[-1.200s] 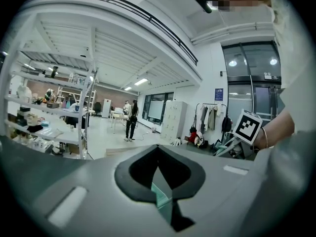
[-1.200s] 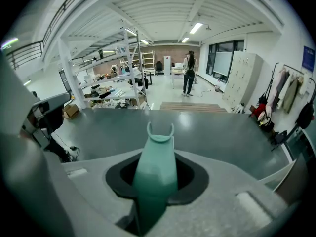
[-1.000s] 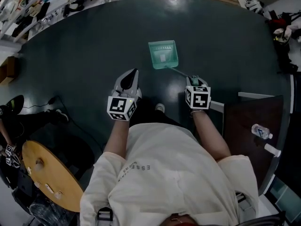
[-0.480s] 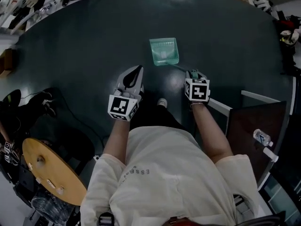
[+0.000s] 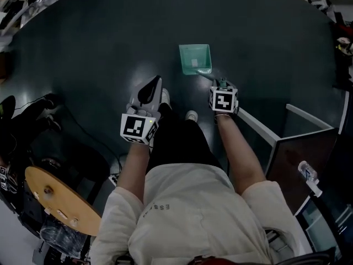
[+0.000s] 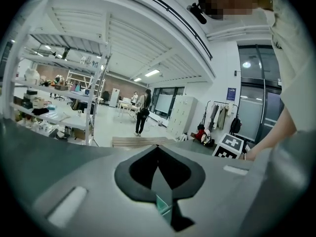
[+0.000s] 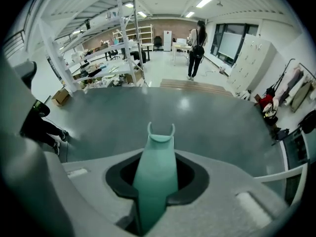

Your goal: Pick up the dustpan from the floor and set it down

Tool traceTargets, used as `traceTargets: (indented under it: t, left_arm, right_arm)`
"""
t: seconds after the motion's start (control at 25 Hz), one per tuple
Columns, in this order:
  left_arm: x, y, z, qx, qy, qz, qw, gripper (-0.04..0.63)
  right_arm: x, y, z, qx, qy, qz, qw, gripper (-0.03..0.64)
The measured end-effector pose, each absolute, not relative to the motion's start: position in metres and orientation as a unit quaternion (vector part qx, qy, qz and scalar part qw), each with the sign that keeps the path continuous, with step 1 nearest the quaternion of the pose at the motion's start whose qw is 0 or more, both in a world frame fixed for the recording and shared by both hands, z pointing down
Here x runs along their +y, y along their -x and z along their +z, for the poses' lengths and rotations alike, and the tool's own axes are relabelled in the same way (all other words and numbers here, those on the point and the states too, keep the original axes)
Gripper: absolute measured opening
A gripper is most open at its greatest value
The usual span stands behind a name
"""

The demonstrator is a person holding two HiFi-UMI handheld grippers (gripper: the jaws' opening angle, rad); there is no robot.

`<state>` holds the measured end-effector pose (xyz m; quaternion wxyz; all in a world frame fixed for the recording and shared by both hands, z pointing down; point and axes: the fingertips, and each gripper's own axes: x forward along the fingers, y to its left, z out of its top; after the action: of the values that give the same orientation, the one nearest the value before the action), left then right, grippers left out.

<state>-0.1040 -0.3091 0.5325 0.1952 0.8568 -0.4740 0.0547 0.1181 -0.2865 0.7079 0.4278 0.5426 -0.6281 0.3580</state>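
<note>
- Dustpan point(image 5: 194, 58): green, over the dark floor point(image 5: 94, 48). Its scoop lies at eleven o'clock from the right gripper point(image 5: 220, 83), and its long axis runs eleven to five.
- Handle point(image 7: 155, 174): clamped in the right jaws.
- Left gripper point(image 5: 156, 83): closed on nothing, at eight o'clock from the scoop, the farther of the two.
- Floor contact: cannot tell.

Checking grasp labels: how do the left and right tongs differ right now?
The right tongs are shut on the handle of the dustpan; the left tongs are shut on nothing. The right tongs tilt down at the floor; the left tongs point roughly level. Both carry marker cubes.
</note>
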Motion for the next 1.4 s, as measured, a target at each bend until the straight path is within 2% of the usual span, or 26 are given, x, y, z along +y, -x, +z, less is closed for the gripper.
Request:
traceTargets:
  t: [0.32, 0.6, 0.8, 0.92, 1.0, 1.12, 1.4]
  left_arm:
    - [-0.331, 0.118, 0.581, -0.456, -0.857, 0.071, 0.229, 0.014]
    - [-0.335, 0.113, 0.595, -0.46, -0.846, 0.073, 0.26, 0.015]
    - [-0.341, 0.105, 0.593, -0.451, -0.852, 0.075, 0.254, 0.014]
    - [-0.341, 0.1, 0.59, -0.447, -0.855, 0.075, 0.252, 0.014]
    - [-0.339, 0.097, 0.589, -0.446, -0.856, 0.075, 0.252, 0.014]
    - [-0.335, 0.093, 0.586, -0.446, -0.857, 0.077, 0.247, 0.015]
    - [-0.321, 0.08, 0.568, -0.452, -0.858, 0.081, 0.23, 0.015]
  right_arm:
    - [-0.302, -0.088, 0.761, -0.625, -0.535, 0.368, 0.433, 0.074]
    - [-0.305, -0.072, 0.772, -0.625, -0.539, 0.374, 0.423, 0.074]
    - [-0.302, -0.06, 0.777, -0.628, -0.532, 0.402, 0.403, 0.076]
    - [-0.297, -0.056, 0.781, -0.629, -0.517, 0.427, 0.393, 0.103]
    - [-0.295, -0.052, 0.784, -0.632, -0.508, 0.437, 0.39, 0.193]
    - [-0.294, -0.046, 0.783, -0.647, -0.493, 0.444, 0.375, 0.272]
    - [-0.311, -0.048, 0.717, -0.702, -0.501, 0.404, 0.307, 0.291]
